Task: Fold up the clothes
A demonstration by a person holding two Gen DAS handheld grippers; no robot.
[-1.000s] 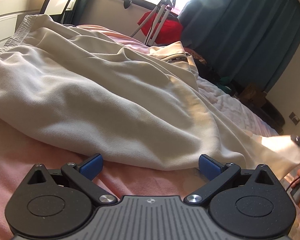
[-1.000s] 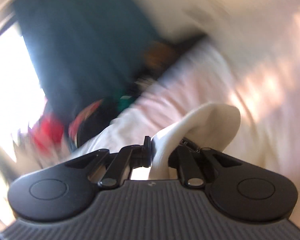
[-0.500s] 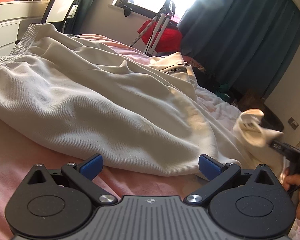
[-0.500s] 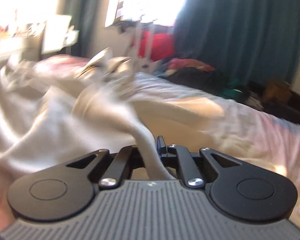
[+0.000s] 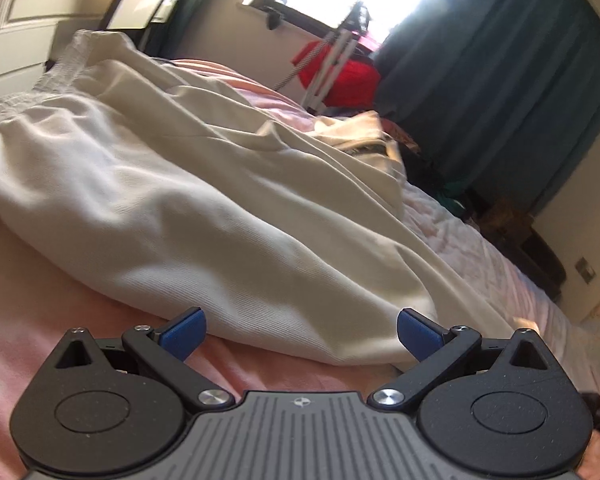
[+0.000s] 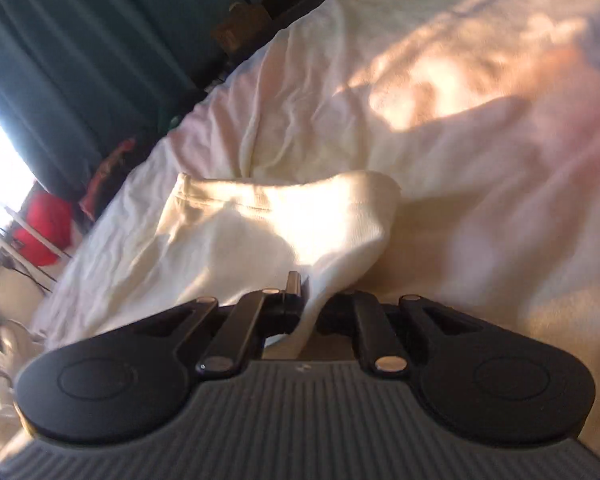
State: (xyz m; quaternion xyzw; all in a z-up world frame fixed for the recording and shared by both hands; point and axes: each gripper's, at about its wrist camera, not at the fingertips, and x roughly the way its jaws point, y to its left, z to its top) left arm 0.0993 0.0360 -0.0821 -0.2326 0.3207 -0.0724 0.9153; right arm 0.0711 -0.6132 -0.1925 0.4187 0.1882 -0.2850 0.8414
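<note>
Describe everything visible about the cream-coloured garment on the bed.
The cream garment is soft, finely ribbed knit fabric with a gathered elastic waistband at its far left end. It lies rumpled, in long folds, across the pink bedsheet. The left tongs sit wide open just before its near edge, not gripping it. The right tongs are shut on a hemmed end, which is lifted and draped over toward the bed.

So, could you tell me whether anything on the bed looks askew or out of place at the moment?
Yes: the cream trousers lie rumpled and creased across the pink bed sheet, not flat. The right tongs are shut on one bunched end of them, while the left tongs are open beside the near edge.
</note>
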